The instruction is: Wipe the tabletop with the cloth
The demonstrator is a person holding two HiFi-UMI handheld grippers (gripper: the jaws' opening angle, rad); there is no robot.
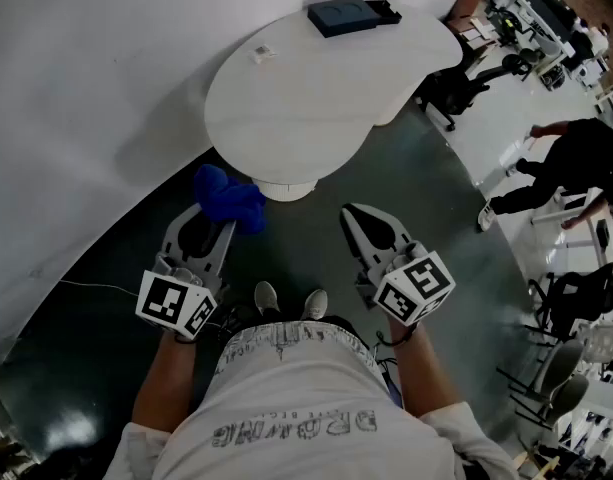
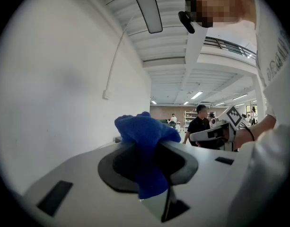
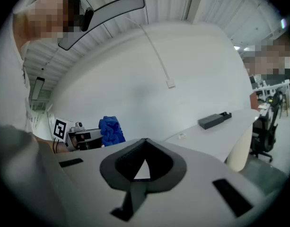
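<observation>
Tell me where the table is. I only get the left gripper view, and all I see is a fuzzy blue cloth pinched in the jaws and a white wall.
Observer: In the head view the rounded white tabletop lies ahead of the left gripper. The blue cloth is short of its near edge and not touching it.
Operator: Is anything on it that I could hit?
Observer: A dark flat case lies at the far end, and a small white item sits near the left rim.
Operator: And my other gripper?
Observer: The right gripper is shut with nothing in it, level with the left one and also short of the table.
</observation>
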